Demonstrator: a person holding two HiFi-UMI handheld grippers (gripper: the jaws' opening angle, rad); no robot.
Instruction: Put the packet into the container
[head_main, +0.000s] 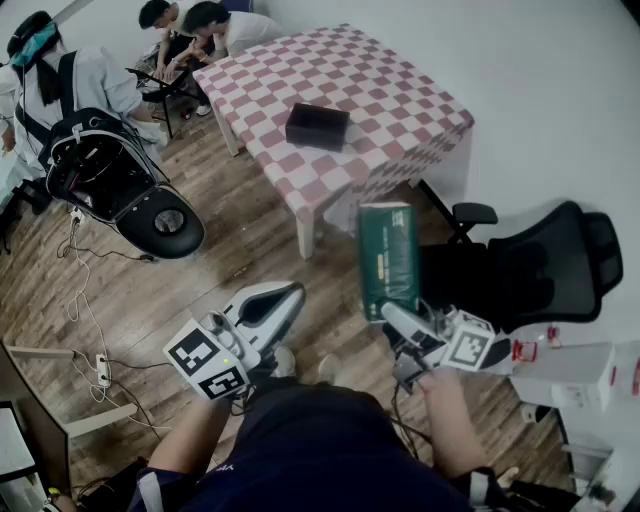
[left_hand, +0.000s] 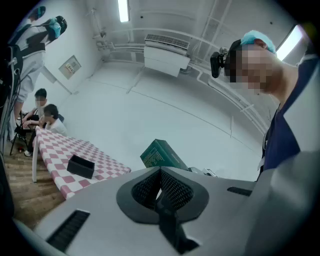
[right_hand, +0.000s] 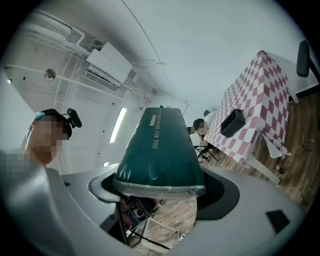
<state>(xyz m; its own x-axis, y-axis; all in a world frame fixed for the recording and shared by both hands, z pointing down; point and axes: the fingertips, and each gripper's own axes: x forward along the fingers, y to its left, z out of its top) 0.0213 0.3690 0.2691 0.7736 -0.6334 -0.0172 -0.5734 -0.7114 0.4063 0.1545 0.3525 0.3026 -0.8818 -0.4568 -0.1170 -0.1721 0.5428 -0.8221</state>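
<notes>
My right gripper (head_main: 398, 318) is shut on a dark green packet (head_main: 388, 258), gripped at its lower end and held upright in the air over the wooden floor. In the right gripper view the packet (right_hand: 159, 150) fills the gap between the jaws. The container, a black open box (head_main: 317, 126), sits on the red-and-white checkered table (head_main: 400, 100) further ahead. It also shows in both gripper views (left_hand: 81, 166) (right_hand: 232, 122). My left gripper (head_main: 278, 302) hangs low at the left, shut and empty, with its pads (left_hand: 170, 192) together. The packet (left_hand: 162, 155) shows beyond it.
A black office chair (head_main: 540, 265) stands right of me, close to the table's near corner. A black seat with gear (head_main: 120, 185) is at the left, with cables (head_main: 85, 300) on the floor. People (head_main: 200, 30) sit beyond the table's far corner. White boxes (head_main: 590, 375) are at the right edge.
</notes>
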